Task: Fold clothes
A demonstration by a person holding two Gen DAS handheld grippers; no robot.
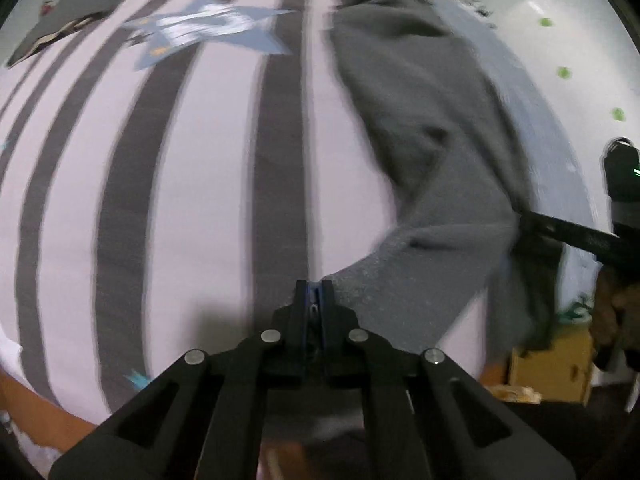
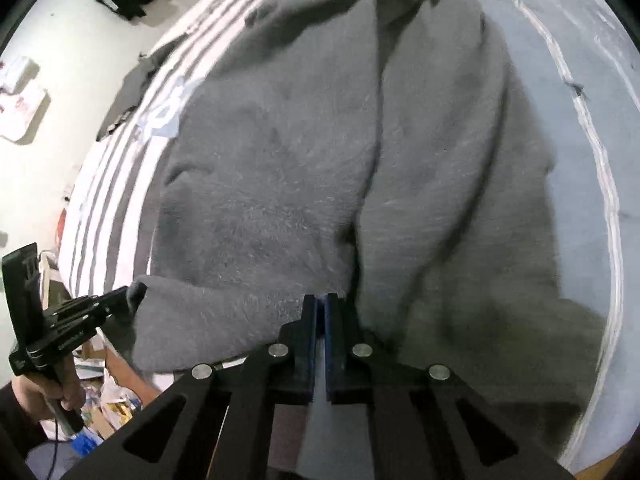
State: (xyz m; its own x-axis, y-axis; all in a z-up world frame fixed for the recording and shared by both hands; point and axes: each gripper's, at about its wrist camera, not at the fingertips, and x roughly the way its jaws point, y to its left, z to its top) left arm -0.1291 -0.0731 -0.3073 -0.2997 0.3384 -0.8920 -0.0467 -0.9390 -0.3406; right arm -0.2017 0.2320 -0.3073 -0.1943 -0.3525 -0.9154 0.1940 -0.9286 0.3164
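Note:
A fluffy grey garment [image 1: 432,128] lies lengthwise on a striped bed cover [image 1: 192,184]; in the right wrist view the grey garment [image 2: 280,168] fills the middle. My left gripper [image 1: 315,290] is shut, its tips pinching the garment's near corner. The right wrist view shows the same left gripper [image 2: 130,294] at the lower left, clamped on that corner and held by a hand [image 2: 60,392]. My right gripper [image 2: 322,302] is shut on the garment's near edge. In the left wrist view the right gripper [image 1: 528,220] reaches in from the right and bites the fabric edge.
The cover is white with dark grey stripes and a blue star print [image 1: 208,28]. A dark garment [image 1: 76,12] lies at its far left. A pale blue-grey sheet [image 2: 580,100] lies to the right. A cardboard box [image 1: 552,364] and clutter [image 2: 108,404] sit below the bed edge.

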